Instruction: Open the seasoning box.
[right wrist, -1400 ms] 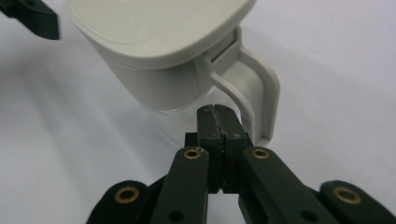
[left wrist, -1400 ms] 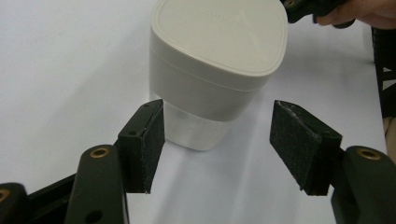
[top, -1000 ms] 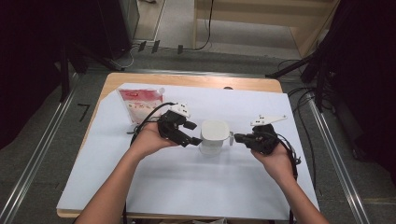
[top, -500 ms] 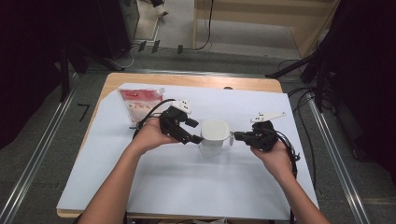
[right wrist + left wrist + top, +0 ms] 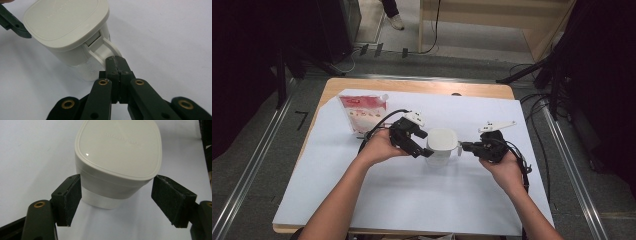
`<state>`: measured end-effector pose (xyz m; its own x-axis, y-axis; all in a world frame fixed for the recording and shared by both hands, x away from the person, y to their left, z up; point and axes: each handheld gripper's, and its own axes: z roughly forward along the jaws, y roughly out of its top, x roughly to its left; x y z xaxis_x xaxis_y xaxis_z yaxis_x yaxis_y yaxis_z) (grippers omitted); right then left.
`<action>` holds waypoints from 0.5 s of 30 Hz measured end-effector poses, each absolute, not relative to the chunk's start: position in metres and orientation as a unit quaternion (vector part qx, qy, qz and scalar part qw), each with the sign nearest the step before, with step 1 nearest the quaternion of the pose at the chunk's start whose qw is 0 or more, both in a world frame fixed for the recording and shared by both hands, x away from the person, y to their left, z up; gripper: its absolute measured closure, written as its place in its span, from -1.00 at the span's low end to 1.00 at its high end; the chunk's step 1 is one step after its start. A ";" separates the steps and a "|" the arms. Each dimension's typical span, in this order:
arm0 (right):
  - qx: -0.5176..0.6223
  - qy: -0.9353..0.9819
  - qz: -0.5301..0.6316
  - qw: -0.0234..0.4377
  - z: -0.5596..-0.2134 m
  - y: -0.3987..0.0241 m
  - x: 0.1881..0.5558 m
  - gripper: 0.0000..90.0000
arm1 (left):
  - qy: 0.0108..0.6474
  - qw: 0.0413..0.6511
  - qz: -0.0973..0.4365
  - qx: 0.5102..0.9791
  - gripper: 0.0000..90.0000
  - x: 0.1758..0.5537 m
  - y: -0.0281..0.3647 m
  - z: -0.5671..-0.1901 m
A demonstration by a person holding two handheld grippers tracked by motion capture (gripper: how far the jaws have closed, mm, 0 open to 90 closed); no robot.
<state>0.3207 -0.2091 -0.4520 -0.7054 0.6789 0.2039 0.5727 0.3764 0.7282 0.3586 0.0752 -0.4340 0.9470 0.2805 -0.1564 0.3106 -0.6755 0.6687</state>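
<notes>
- Right gripper (image 5: pixel 117 62): jaws together, clamped on the handle (image 5: pixel 106 51) of the jar (image 5: pixel 72 37). In the high view the right gripper (image 5: pixel 468 146) sits at 3 o'clock of the jar (image 5: pixel 441 146), with the person's right hand (image 5: pixel 504 167) behind it.
- Left gripper (image 5: pixel 116 200): jaws apart, and they have just been opening. The jar (image 5: pixel 117 162) stands between the pads (image 5: pixel 72 197); a gap shows on each side, so neither pad presses on it. In the high view the left gripper (image 5: pixel 422 145) sits at 9 o'clock of the jar.
- Jar: white, lid (image 5: pixel 120 145) on, upright on the white sheet (image 5: pixel 412 200), near the table centre.
- Handle: points toward 3 o'clock in the high view.
- Pouch (image 5: pixel 362 112): red and white, upright, at 10 o'clock of the jar, well apart from it.
- Table (image 5: pixel 412 86): the wooden edge shows beyond the sheet at 12 o'clock.
</notes>
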 end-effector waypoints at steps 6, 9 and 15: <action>0.381 0.826 0.410 0.066 -0.453 -0.209 0.320 1.00 | 0.163 0.370 -0.024 0.914 -0.48 0.360 0.073 -0.437; 0.383 0.826 0.408 0.067 -0.453 -0.209 0.320 1.00 | 0.165 0.372 -0.028 0.913 -0.48 0.360 0.074 -0.437; 0.385 0.825 0.407 0.069 -0.454 -0.208 0.319 1.00 | 0.161 0.374 -0.031 0.913 -0.51 0.362 0.074 -0.437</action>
